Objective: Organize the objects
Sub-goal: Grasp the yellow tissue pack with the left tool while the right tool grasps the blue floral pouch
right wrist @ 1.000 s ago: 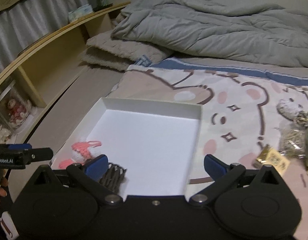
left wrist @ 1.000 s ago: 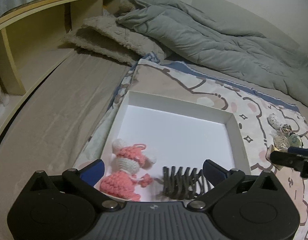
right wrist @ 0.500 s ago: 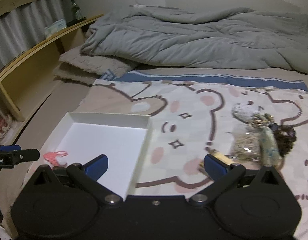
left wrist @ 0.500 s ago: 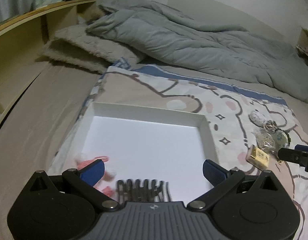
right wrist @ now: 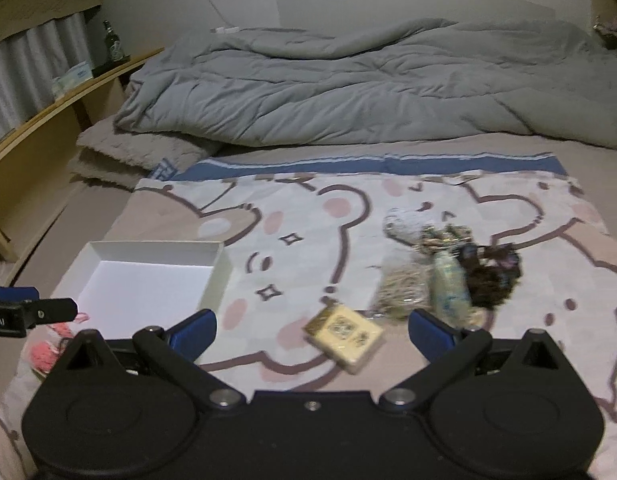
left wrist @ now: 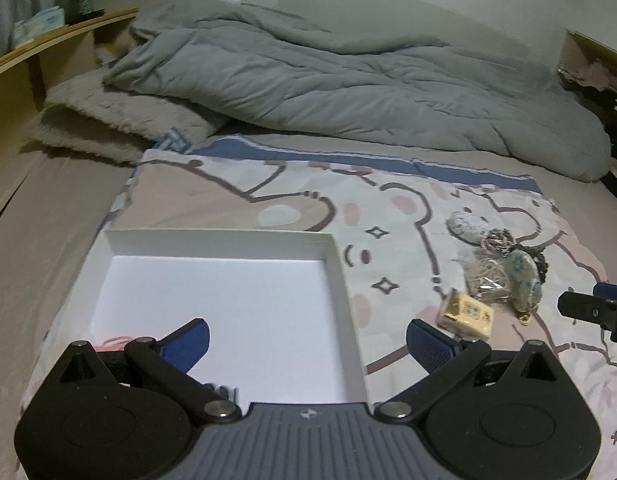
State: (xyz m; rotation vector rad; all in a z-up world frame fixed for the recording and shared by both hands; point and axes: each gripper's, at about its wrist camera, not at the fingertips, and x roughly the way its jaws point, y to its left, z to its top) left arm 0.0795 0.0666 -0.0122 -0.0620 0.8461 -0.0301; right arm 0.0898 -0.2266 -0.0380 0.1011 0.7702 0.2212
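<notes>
Hovering over the bed, your left gripper (left wrist: 307,337) sits spread above the shallow white cardboard tray (left wrist: 340,272), empty-jawed. Your right gripper (right wrist: 311,330) is likewise spread, just short of the small gold-printed rectangular box (right wrist: 343,336) on the bear-print blanket (right wrist: 300,216), beside a crinkly, tangled pile of trinkets (right wrist: 448,272).

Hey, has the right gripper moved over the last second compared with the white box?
Yes. In the right wrist view the white box has slid left, so the right gripper has swung right toward the small yellow box.
</notes>
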